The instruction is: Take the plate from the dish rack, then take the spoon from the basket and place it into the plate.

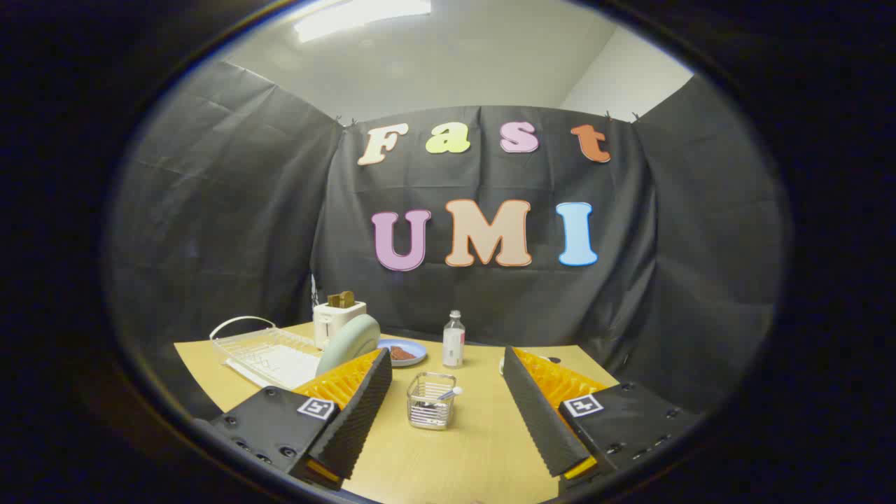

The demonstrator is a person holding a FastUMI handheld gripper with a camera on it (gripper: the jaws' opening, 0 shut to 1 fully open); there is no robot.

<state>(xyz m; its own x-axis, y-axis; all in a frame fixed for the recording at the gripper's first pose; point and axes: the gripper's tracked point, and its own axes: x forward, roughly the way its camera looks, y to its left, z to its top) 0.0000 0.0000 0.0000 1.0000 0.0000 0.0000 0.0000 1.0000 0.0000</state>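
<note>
On the wooden counter (483, 448), going left to right: the white wire dish rack (262, 346) sits toward the far left corner, and the pale green plate (348, 343) stands on edge at its right end, its face roughly upright, just beyond the tip of the left finger. A toaster (338, 318) stands behind it, then a blue dish (404, 352) and a small bottle (453, 340). The gripper (448, 413) hovers with its jaws spread wide and holding nothing. The wire basket (430, 400) with the spoon (448, 394) lies between the fingers, nearly centred. The plate, first to be taken, lies ahead and to the left, so I judge the jaws must swing left toward its rim.
</note>
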